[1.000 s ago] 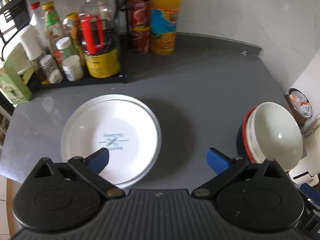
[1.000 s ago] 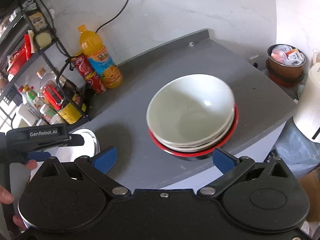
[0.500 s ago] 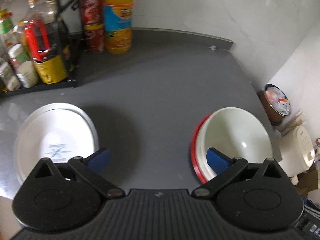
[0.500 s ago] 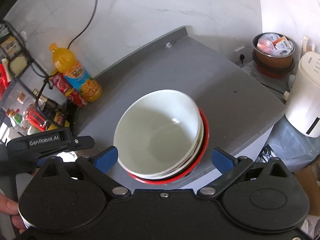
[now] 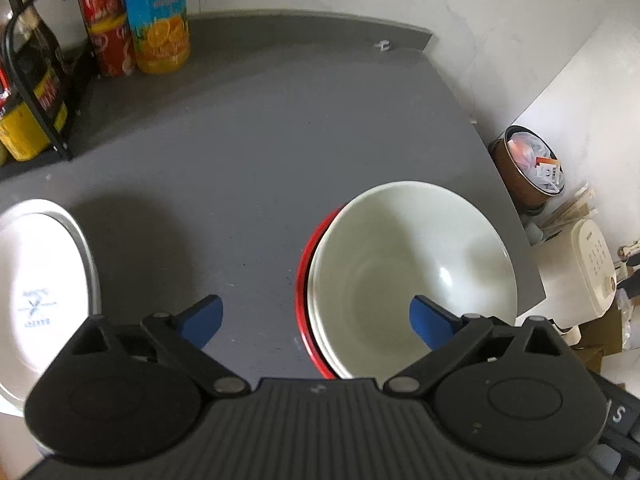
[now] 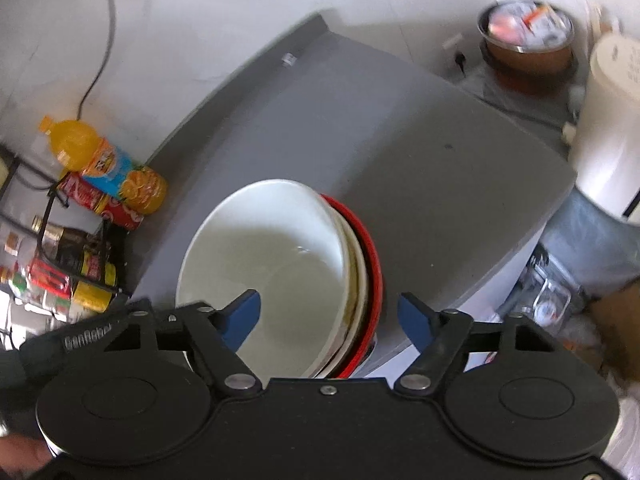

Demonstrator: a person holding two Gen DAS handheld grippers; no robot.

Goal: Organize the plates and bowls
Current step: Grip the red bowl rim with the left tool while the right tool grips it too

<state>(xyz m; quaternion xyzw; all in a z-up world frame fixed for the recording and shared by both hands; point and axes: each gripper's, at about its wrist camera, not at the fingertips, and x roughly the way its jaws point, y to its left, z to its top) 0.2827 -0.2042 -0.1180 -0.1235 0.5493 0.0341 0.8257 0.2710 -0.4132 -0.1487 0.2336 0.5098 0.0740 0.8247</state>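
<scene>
Grey countertop (image 5: 280,152) against white marble wall (image 5: 460,8) (faint veining); black wire rack (image 5: 36,92) at left; daylight, soft shadows.

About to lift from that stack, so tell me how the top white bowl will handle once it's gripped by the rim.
The top white bowl looks glazed, so probably stiff, breakable and slippery under the pads. It sits nested in the bowls below, near the counter's edge; lifting may drag them along. The right gripper is closing astride the rim, not yet touching.

plate (image 5: 36,280) cut by left edge | bowl stack (image 6: 280,264) base hidden
</scene>
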